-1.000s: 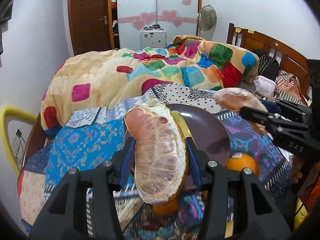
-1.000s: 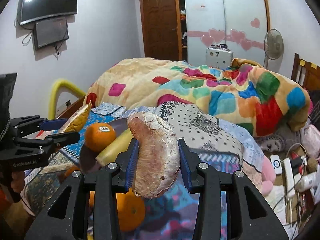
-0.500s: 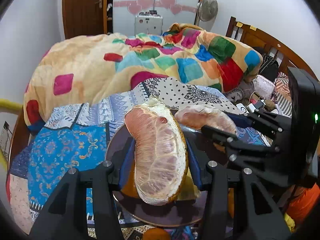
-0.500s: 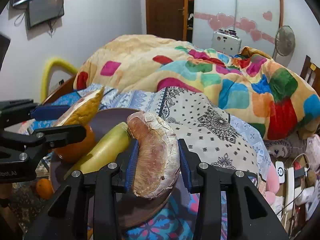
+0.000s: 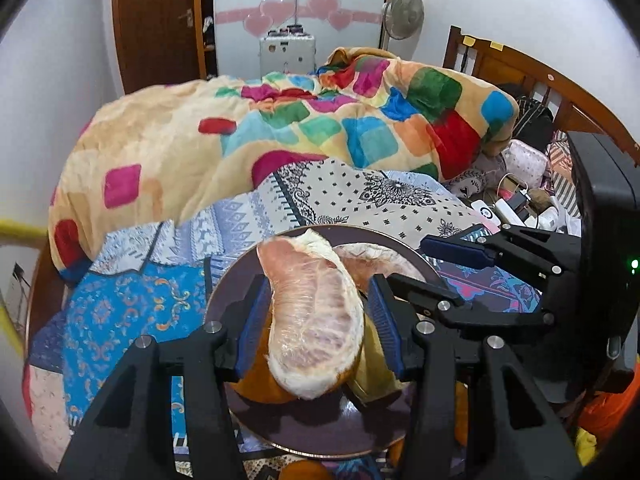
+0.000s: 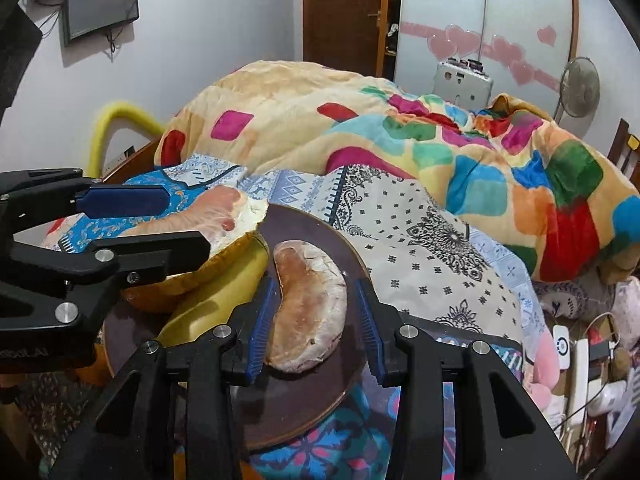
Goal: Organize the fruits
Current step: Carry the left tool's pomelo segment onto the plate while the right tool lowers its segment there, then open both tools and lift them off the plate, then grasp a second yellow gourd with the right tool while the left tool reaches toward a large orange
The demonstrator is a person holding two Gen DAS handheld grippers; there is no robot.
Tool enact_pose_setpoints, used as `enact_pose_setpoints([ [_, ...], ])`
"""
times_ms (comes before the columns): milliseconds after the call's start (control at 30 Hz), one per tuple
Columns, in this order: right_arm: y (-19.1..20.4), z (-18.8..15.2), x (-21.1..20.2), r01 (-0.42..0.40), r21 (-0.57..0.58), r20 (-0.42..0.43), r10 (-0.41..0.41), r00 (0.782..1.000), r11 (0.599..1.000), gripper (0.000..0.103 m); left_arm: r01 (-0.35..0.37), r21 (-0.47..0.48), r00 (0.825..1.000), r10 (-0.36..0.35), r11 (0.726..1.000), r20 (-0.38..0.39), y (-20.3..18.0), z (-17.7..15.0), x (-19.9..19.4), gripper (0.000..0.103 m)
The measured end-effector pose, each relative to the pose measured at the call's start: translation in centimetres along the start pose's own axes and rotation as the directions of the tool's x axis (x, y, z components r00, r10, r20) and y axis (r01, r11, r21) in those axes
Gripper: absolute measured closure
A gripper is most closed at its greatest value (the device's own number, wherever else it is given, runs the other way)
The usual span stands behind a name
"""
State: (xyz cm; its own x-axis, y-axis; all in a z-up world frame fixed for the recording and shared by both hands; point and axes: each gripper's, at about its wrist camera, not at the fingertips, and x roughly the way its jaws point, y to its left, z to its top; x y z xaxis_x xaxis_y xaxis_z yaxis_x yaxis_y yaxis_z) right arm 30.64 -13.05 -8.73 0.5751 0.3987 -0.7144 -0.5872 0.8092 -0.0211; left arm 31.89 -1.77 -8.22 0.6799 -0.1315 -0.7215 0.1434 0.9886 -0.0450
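A dark brown plate (image 5: 320,432) (image 6: 316,224) lies on the patterned bedsheet. My left gripper (image 5: 318,320) is shut on a large peeled pomelo wedge (image 5: 316,320) and holds it over the plate; the wedge also shows in the right wrist view (image 6: 216,212). My right gripper (image 6: 316,312) is open around a smaller pomelo segment (image 6: 308,308) that lies on the plate; the pads stand apart from it. That segment shows in the left wrist view (image 5: 380,260). A yellow banana (image 6: 216,304) and an orange (image 5: 256,388) lie on the plate under the wedge.
A colourful quilt (image 5: 280,128) is heaped behind the plate. More oranges (image 5: 304,470) lie by the plate's near edge. Chargers and cables (image 6: 580,352) clutter the right side by the wooden headboard (image 5: 520,68).
Both grippers came down toward the plate. My right gripper opened and let its pomelo segment rest on the plate. The left gripper still grips its wedge.
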Motion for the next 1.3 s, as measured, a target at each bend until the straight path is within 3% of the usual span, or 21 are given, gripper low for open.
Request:
enact_pose_setpoints([
  [367,1.1,-1.6,-6.1,-0.001,0.001,0.082,0.001,0.997,1.0,0.062,-0.034,-0.01,0.998,0.035,0.999,0.057,0.1,-1.8,-5.5,0.052],
  [467,1.7,-3.0,-8.3,0.002,-0.001,0.113,-0.002,0.994,1.0,0.054,-0.045,-0.011,0.997,0.046,0.999,0.068,0.0,-3.1,-7.3,0.05],
  [833,3.9,-8.3,-12.2,-0.02,0.005,0.117,0.02,0.993,1.0,0.051,-0.092,0.012,0.995,0.092,0.996,0.03,-1.2,-9.8,-10.4,0.044],
  [900,4.4,-9.4,-12.6,-0.031,-0.002,0.113,0.031,0.993,1.0,0.046,-0.081,0.005,0.997,0.081,0.997,0.016,-1.4,-11.5,-10.7,0.042],
  [1100,5.4,-12.1,-12.5,-0.107,0.008,0.099,0.106,0.989,0.994,0.045,-0.045,-0.036,0.998,0.043,0.998,-0.048,-1.6,-15.8,-9.6,0.04],
  [1300,6.0,-12.6,-10.7,-0.111,-0.003,0.06,0.111,0.992,0.994,0.043,-0.049,-0.017,0.998,0.048,0.999,-0.049,-2.7,-17.7,-9.4,0.04],
])
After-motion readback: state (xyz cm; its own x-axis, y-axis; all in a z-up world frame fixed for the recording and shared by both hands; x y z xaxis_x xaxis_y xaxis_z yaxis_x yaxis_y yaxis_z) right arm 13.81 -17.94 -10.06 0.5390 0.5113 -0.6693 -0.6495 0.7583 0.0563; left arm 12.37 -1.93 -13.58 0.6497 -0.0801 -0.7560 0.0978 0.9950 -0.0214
